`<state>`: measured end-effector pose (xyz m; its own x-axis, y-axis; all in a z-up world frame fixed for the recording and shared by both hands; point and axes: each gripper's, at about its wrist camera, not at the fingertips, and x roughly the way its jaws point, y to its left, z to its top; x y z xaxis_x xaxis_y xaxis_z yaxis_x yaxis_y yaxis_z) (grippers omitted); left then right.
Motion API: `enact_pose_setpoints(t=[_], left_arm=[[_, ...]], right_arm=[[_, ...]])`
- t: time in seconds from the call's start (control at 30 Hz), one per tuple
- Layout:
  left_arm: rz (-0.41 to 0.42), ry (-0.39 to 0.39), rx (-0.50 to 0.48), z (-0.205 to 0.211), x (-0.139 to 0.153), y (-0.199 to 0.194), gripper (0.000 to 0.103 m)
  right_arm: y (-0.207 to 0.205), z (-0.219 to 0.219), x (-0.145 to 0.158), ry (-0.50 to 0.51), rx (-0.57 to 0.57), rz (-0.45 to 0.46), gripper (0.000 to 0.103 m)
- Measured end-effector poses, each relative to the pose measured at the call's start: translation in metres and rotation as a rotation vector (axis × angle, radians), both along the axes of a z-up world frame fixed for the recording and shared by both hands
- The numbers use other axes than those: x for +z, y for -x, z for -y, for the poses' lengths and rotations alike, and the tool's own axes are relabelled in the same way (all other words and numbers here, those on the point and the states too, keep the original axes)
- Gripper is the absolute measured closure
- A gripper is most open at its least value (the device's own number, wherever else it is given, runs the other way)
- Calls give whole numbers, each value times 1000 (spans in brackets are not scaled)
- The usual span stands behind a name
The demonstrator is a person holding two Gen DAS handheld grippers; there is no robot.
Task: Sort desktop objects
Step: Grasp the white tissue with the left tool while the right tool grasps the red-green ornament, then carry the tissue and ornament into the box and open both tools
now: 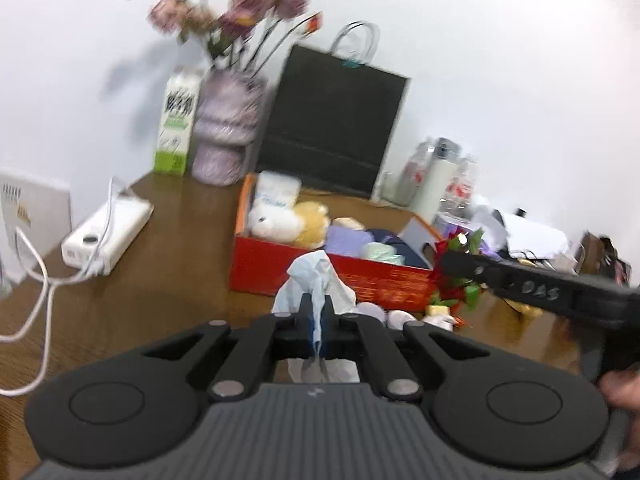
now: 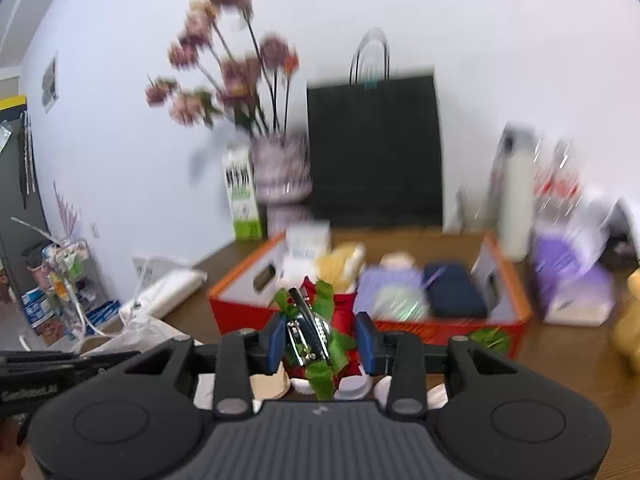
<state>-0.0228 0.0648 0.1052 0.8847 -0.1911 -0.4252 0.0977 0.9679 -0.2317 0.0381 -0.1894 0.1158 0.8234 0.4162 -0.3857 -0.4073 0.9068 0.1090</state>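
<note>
While the left gripper (image 1: 317, 312) pinches a crumpled pale-blue tissue (image 1: 316, 280), only the right wrist view shows the right gripper (image 2: 322, 340) clamping a red-and-green foil flower (image 2: 320, 320).

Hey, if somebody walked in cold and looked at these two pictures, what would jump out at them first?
Probably the red box mid-desk, packed with plush toys and folded cloths. Just ahead of it, the left gripper pinches a crumpled tissue, while the right gripper holds a red-and-green flower decoration with a metal clip. Behind stand a vase of pink flowers and a black paper bag against the wall.
</note>
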Motion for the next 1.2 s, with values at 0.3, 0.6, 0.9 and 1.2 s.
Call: enact_pose_setpoints(t=[0.3, 0.6, 0.9, 1.2], left_arm=[[-62, -53, -142, 38, -28, 46, 99], [-53, -67, -125, 37, -29, 52, 99], [40, -87, -72, 27, 12, -24, 99], [-152, -143, 5, 24, 20, -210, 99]], right_arm=[[90, 40, -31, 25, -12, -88, 67], [112, 54, -50, 27, -45, -121, 67], [50, 47, -8, -29, -43, -36, 67], [-137, 4, 14, -119, -4, -211, 67]])
